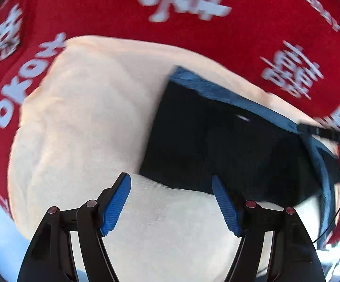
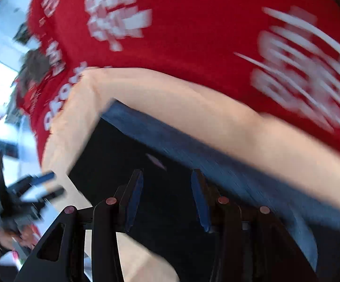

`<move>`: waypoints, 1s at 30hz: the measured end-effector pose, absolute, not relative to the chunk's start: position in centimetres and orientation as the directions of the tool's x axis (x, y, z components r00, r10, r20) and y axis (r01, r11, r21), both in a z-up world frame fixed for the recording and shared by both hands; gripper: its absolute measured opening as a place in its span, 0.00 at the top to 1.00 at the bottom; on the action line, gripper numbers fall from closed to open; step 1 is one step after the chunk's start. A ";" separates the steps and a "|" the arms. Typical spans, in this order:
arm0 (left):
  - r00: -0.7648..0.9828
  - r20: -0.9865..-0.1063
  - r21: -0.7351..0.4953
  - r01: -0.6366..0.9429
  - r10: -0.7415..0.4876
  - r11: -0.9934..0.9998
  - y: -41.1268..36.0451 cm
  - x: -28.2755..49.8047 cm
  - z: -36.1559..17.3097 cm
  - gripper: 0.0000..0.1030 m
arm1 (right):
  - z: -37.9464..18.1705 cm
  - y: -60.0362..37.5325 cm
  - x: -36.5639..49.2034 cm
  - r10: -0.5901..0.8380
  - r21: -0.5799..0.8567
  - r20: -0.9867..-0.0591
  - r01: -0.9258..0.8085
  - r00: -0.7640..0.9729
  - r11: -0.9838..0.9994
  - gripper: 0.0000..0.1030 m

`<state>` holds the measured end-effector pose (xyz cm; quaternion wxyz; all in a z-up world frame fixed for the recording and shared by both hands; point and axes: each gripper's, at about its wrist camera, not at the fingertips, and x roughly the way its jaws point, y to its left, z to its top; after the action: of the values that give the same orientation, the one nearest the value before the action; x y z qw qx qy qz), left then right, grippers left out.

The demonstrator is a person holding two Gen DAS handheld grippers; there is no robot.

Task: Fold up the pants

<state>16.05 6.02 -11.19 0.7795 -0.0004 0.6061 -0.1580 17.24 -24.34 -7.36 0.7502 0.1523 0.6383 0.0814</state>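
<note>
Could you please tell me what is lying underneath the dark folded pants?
The dark pants lie on a cream cloth, which rests on a red printed cover. Whatever is beneath that cover is hidden.

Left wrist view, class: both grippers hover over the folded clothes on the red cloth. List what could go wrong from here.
1. The dark pants lie on a cream garment; a low grab could pinch both layers together.
2. The left gripper is open and holds nothing, over the pants' edge; closing there might drag the fold crooked.
3. The right gripper, open and blurred in its own view, could snag the blue waistband.
</note>
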 end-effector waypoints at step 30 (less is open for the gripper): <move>-0.218 -0.855 -0.517 0.431 -0.471 0.739 -30.5 4.1 -14.9 0.29 | -6.8 -44.9 -28.3 0.105 0.240 -0.970 0.812 0.218 0.532 0.55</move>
<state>4.05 -30.49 -14.89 0.6251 -0.0142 0.6921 -0.3607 -28.26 -44.86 -6.80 0.6669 0.4049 0.5666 -0.2649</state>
